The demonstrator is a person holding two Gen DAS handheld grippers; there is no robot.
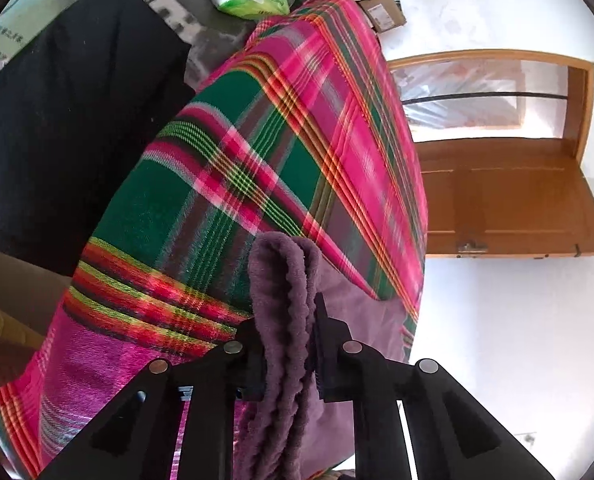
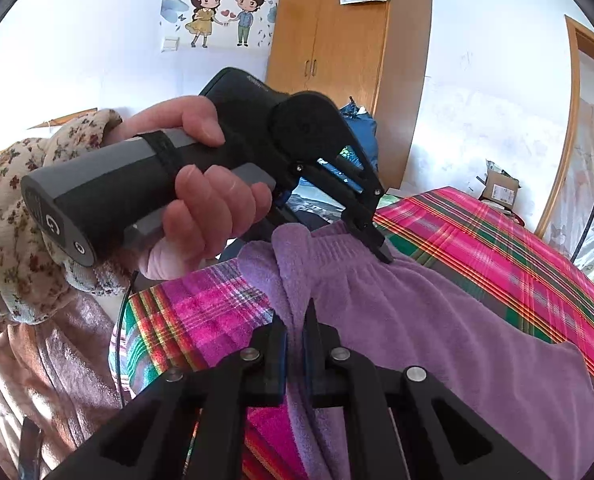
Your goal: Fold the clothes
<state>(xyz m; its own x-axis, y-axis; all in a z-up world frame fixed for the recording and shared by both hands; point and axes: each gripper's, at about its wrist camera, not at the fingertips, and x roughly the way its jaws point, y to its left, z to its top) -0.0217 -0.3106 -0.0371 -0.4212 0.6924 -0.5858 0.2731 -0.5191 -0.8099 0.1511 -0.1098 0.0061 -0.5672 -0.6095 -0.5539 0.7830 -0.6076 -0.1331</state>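
A: Starting on the left, what did that side have hold of?

B: The left gripper point(image 1: 287, 344) was pinched on a thick bunched ridge of the purple fleece garment point(image 1: 281, 360), several layers deep between its fingers. The right wrist view showed the person's left hand point(image 2: 209, 184) around that tool's handle, its fingers biting the elastic waistband.

A: And where was the garment lying?

B: Spread over the pink and green plaid blanket point(image 1: 257, 160) on the bed, waistband raised by both tools, the rest trailing off to the right across the blanket. A black cloth point(image 1: 69, 120) lay further left, apart from it.

A: The right side?

B: The right gripper point(image 2: 295, 356) was squeezed onto a vertical fold of the same garment, just beside the left one's grip.

A: What might have gone wrong from there?

B: My guess: the two grips sat so close together that the waistband would stay bunched, giving a crooked fold. The thick wad in the left jaws could also slip out under tension, since fleece compresses. And a low drag might have pulled the plaid blanket up with it.
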